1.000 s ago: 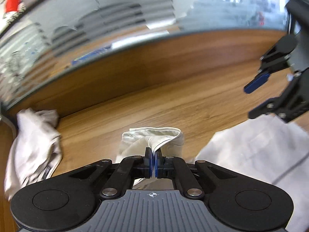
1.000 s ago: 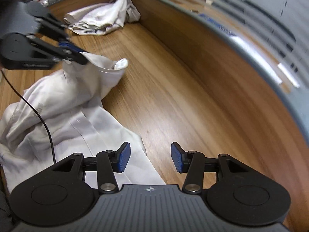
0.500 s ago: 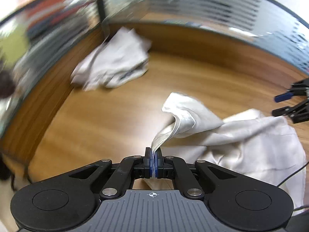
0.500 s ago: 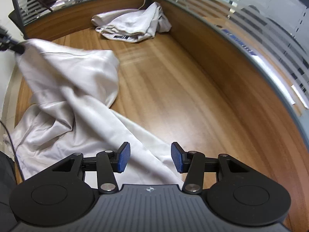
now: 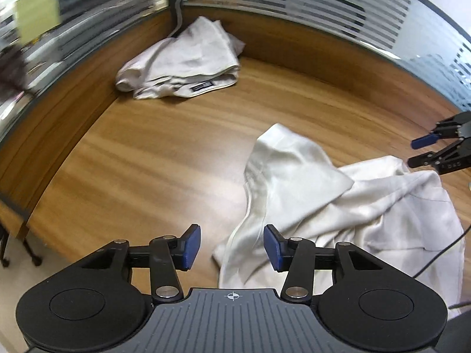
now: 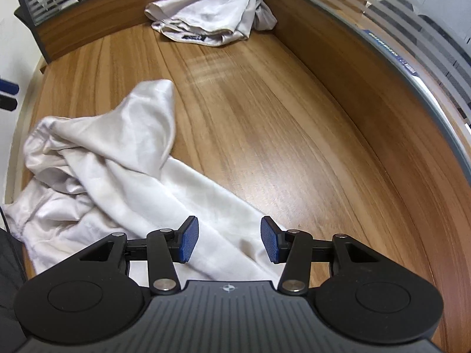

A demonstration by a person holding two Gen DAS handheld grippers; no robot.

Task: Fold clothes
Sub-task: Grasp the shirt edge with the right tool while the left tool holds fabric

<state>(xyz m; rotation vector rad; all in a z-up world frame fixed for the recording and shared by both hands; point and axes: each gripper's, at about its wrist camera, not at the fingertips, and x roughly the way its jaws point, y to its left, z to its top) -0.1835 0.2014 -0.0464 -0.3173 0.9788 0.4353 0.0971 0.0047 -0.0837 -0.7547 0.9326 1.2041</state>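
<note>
A crumpled white garment lies on the wooden desk, one flap draped over the rest. My left gripper hovers open above the garment's near edge, nothing between its blue pads. In the right wrist view the same garment spreads from the left edge to under my right gripper, which is open over a strip of cloth. The right gripper also shows at the far right of the left wrist view, open above the garment's far edge. The left gripper's fingertips show at the left edge of the right wrist view.
A second pale garment, loosely folded with a dark label, sits in the desk's back corner, also seen as the corner garment. A wooden rim with frosted striped glass panels bounds the desk. A thin black cable crosses the cloth at right.
My left gripper, which was shut on a fold of the white garment, has opened and let it drop onto the desk. The cloth now lies slack. The right gripper stayed open.
</note>
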